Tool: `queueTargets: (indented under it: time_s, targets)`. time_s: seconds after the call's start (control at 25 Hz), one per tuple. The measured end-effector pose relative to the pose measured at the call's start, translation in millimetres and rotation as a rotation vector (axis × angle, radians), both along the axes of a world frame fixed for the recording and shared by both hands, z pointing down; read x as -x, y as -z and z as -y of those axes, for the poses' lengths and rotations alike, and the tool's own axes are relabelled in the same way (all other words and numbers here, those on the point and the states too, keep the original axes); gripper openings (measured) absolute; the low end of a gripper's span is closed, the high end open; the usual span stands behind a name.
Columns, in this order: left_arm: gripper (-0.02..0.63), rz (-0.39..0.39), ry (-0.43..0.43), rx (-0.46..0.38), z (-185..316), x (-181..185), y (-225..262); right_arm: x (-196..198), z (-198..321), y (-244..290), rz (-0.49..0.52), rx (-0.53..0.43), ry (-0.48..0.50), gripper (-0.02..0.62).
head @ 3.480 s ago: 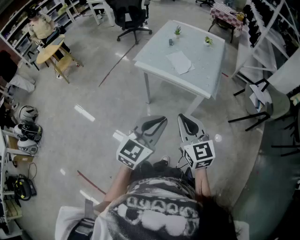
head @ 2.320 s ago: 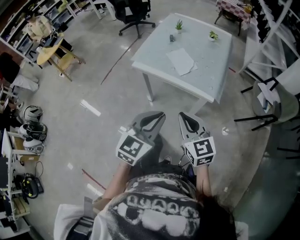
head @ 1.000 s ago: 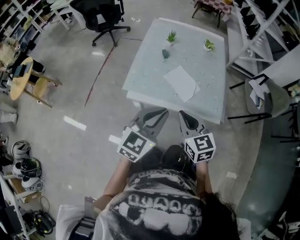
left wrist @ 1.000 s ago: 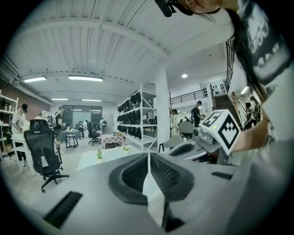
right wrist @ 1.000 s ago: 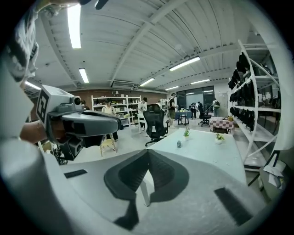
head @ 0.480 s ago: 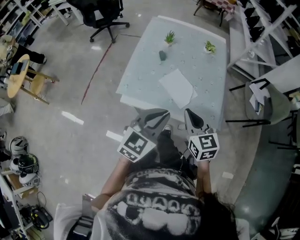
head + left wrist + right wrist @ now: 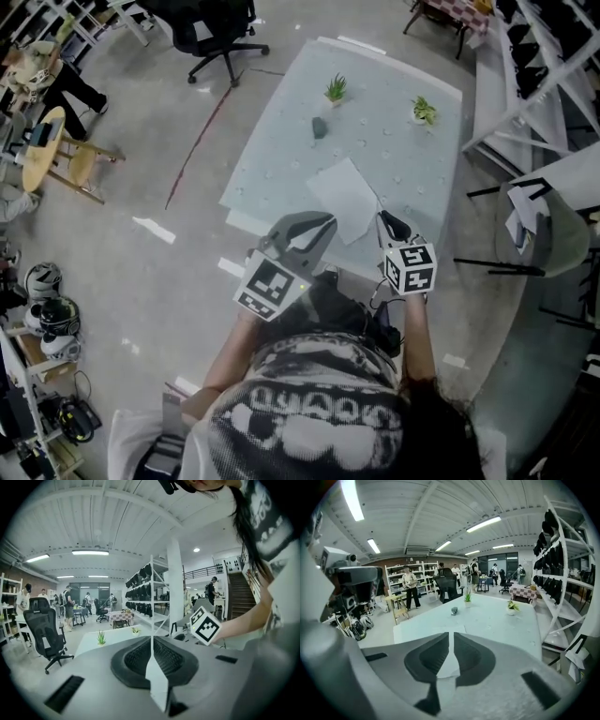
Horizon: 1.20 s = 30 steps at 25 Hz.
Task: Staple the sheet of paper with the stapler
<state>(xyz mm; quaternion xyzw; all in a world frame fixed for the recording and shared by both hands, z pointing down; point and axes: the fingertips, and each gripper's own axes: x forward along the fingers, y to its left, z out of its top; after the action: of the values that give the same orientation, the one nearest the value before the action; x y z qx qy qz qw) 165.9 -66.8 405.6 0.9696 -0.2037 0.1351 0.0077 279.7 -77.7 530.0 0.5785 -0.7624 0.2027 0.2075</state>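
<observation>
Left gripper: jaws together, nothing in them; over the table's near edge, at 7 o'clock of the sheet.
Right gripper: jaws a slit apart and opening, nothing between them; at 5 o'clock of the sheet, near its corner.
Sheet of paper: flat on the pale table, near the front edge.
Stapler: on the table, at 11 o'clock of the sheet, well apart from it.
Potted plants: one at 12 o'clock, the other at 1 o'clock.

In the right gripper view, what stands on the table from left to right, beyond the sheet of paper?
Stapler → spiky green plant → small potted plant.
</observation>
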Motion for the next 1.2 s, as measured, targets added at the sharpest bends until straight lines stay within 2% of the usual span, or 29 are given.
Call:
queueTargets:
  time_s: [0.2,0.44,0.68,0.96,1.2]
  targets:
    - [0.015,0.047,0.049,0.022,9.7,-18.1,-15.9,-25.8,31.7,-50.6,0.082,0.130,0.051,0.078]
    - [0.015,0.074,0.141,0.072,19.1,-11.4,-33.4,-30.2,61.0,-100.6,0.067,0.259,0.114,0.104]
    - [0.015,0.099,0.192,0.062,32.7,-7.2,-32.5,-32.3,68.7,-129.1,0.029,0.348,0.155,0.118]
    - [0.015,0.140,0.193,0.073,45.8,-1.9,-38.1,-28.6,59.3,-141.3,0.092,0.403,0.120,0.044]
    - [0.015,0.146,0.145,0.076,57.3,-3.5,-40.9,-29.3,62.9,-131.4,0.190,0.368,0.019,0.005]
